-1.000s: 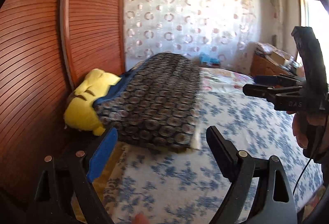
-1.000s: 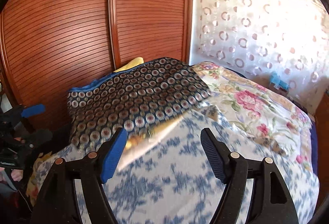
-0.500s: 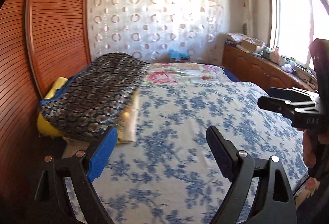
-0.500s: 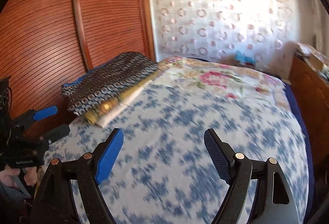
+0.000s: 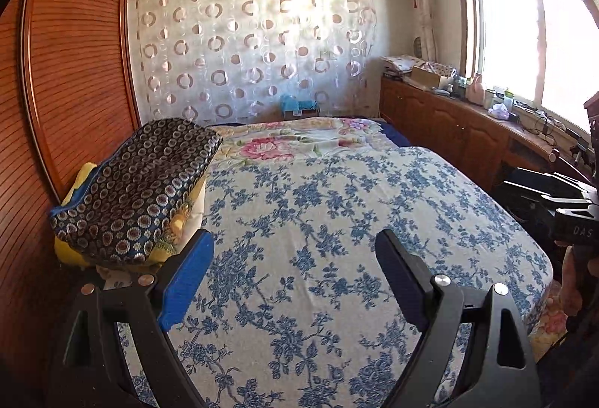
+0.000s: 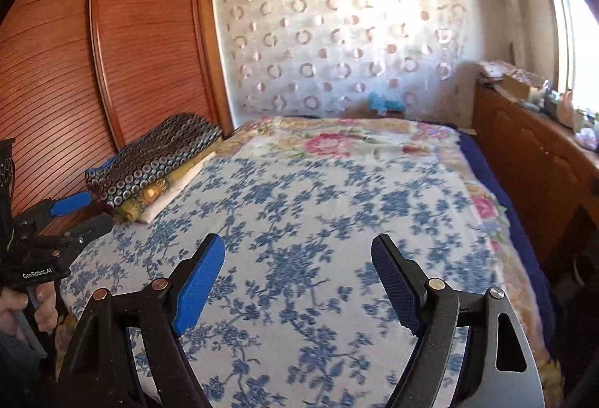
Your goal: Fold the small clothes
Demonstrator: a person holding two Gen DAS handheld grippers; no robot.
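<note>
Both tools spread and empty over the bed; the only cloth in reach is the stack at the left.

Left wrist view: the left tool (image 5: pixel 294 277) hangs open above the bed (image 5: pixel 337 220); the folded stack (image 5: pixel 138 187) lies ahead-left by the wardrobe (image 5: pixel 75 70), long axis running away from the camera, nearer this tool. Right wrist view: the right tool (image 6: pixel 297 277) is open too, holding nothing; the stack (image 6: pixel 157 160) sits well off to its left. No loose small garment can be made out; the stack's lower layers are hidden.
</note>
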